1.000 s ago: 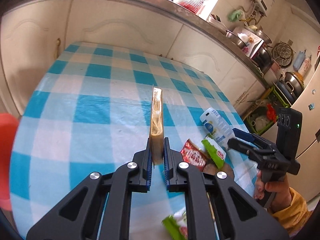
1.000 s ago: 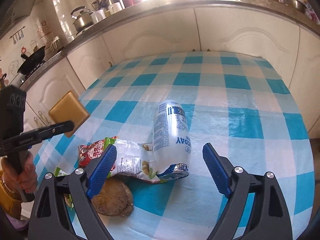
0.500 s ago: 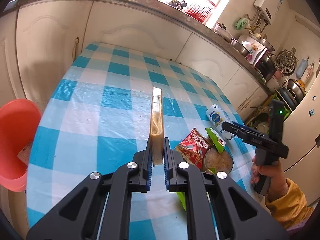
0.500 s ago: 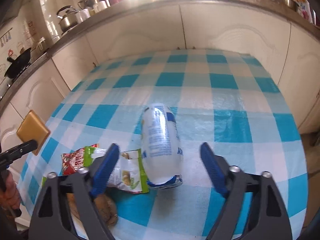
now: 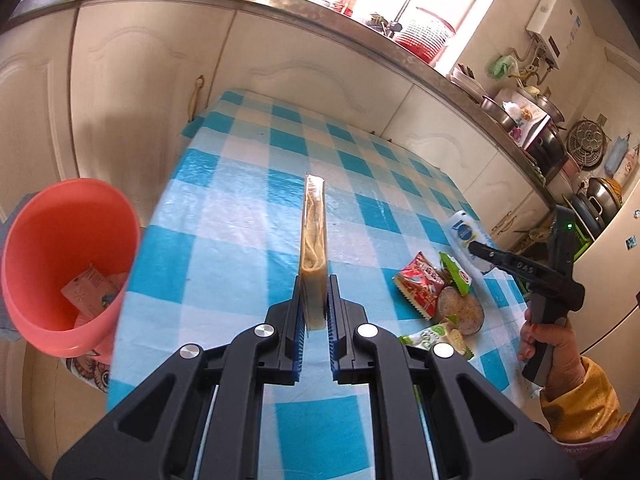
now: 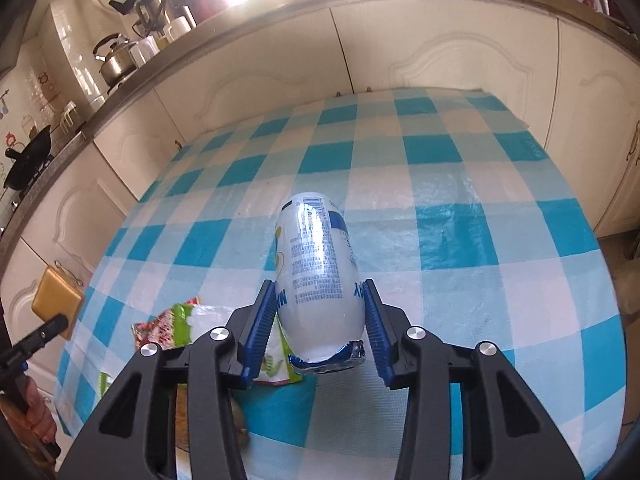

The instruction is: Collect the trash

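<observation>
My left gripper [image 5: 314, 300] is shut on a thin tan packet [image 5: 313, 236], held edge-on above the checked tablecloth [image 5: 224, 240]. A red bin [image 5: 60, 264] with some paper trash inside stands off the table's left edge. My right gripper [image 6: 320, 312] is shut on a white pouch with blue print [image 6: 316, 264], its blue pads pressing both sides. Red and green snack wrappers [image 5: 432, 284] and a round brown item [image 5: 460, 308] lie on the table's right side; the wrappers also show in the right wrist view [image 6: 176, 324].
Cream kitchen cabinets [image 5: 280, 60] and a steel counter run behind the table. The table's left edge borders the bin. The left gripper with its tan packet [image 6: 56, 300] shows at far left in the right wrist view.
My right gripper closed from open onto the white pouch. My left gripper with the tan packet pulled back and left, bringing the red bin into view.
</observation>
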A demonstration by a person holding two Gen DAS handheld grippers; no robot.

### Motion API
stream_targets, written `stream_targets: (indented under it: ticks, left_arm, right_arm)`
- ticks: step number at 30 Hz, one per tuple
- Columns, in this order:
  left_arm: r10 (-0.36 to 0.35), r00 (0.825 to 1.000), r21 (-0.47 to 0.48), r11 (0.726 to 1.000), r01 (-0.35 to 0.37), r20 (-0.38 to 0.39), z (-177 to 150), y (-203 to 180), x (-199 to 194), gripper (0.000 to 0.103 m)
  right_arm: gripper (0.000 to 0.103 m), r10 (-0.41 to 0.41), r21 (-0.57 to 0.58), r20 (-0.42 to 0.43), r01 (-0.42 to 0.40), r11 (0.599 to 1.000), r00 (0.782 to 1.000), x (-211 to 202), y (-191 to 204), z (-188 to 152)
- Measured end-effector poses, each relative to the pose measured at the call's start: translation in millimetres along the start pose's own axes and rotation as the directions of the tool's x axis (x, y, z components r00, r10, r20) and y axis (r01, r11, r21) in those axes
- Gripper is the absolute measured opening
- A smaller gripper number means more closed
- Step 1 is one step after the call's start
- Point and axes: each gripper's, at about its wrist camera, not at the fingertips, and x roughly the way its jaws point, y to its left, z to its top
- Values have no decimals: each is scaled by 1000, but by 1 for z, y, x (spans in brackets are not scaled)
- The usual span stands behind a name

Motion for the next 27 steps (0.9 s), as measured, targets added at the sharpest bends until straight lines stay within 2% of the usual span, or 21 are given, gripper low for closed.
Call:
stream_targets:
  ticks: [6,12,19,27]
  left_arm:
    - [25,999,-34,999,-24,28,-4,18,-18,11]
    - [53,997,-69,996,-49,53,-8,37,-34,11]
    - [105,991,-114,989,-96,83,-8,63,-52,11]
    - [200,972,-190,966,-175,122,1,101,-78,11]
  right_arm:
    - [45,27,2,54,-27,1000,998,-22,16,15]
    - [45,75,-14,61,-74,997,995,-34,39,26]
    - [45,155,-71,25,-152,986,988,-33,85,34]
    - [45,285,-150,-47,-288,946,958,-19,156,40]
